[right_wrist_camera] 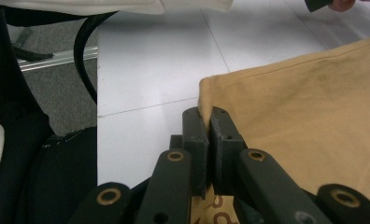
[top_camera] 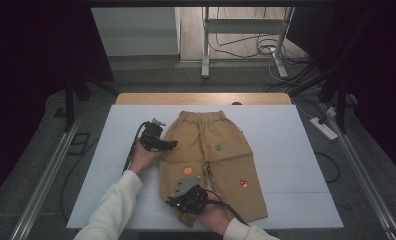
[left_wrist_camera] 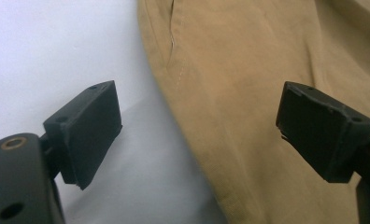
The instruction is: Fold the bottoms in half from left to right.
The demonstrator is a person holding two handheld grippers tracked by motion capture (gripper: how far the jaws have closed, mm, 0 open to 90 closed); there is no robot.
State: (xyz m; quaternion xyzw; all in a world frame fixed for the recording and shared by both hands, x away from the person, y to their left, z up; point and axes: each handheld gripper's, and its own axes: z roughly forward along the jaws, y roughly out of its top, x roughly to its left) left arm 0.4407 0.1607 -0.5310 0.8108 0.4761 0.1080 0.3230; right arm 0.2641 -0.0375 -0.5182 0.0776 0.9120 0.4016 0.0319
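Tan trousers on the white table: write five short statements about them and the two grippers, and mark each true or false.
1. The tan trousers lie flat with the waistband at the far side of the white table. True.
2. The right gripper hangs open above the cloth. False: its jaws are shut on the corner of a trouser leg hem.
3. The left gripper is open, one jaw over the table and one over the trousers. True.
4. The left gripper is clamped on the waistband. False: it holds nothing and sits at the trousers' side edge.
5. The trousers carry small embroidered patches. True.
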